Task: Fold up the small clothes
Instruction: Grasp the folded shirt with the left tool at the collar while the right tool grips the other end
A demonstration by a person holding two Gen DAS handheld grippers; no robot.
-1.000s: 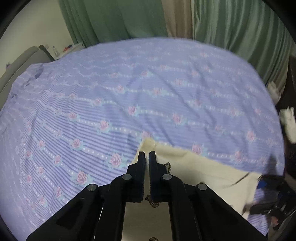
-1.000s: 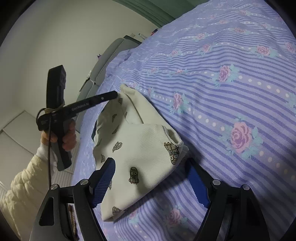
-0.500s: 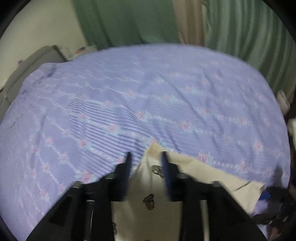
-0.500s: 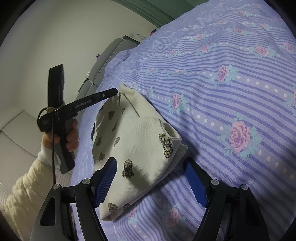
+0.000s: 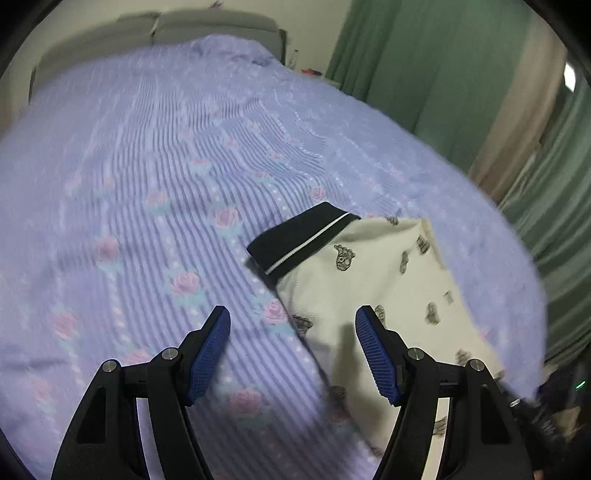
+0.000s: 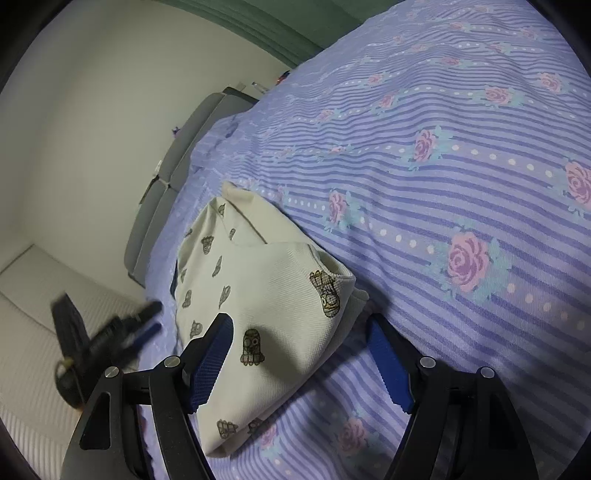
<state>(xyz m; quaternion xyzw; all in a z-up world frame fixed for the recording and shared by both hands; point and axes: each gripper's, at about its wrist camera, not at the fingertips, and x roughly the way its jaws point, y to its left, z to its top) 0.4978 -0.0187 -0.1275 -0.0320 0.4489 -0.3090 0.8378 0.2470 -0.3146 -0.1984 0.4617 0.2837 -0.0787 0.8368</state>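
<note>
A small cream garment (image 5: pixel 391 280) printed with little dark figures lies folded on the bed; its dark collar with a white stripe (image 5: pixel 301 236) points toward the headboard. My left gripper (image 5: pixel 293 325) is open and empty, above the garment's left edge. In the right wrist view the garment (image 6: pixel 266 295) lies folded in layers, its near end between the jaws of my right gripper (image 6: pixel 299 339), which is open and not closed on it. The left gripper (image 6: pixel 122 332) shows there blurred at the far left, off the garment.
The bed has a lilac striped cover with pink roses (image 5: pixel 166 184). A grey headboard (image 5: pixel 155 26) stands at the far end, green curtains (image 5: pixel 424 74) to the right. White flooring (image 6: pixel 22 314) lies beside the bed's edge.
My left gripper has let go of the garment's corner, opened wide and swung back off the cloth. The released corner now lies on the bed. My right gripper has stayed open in place.
</note>
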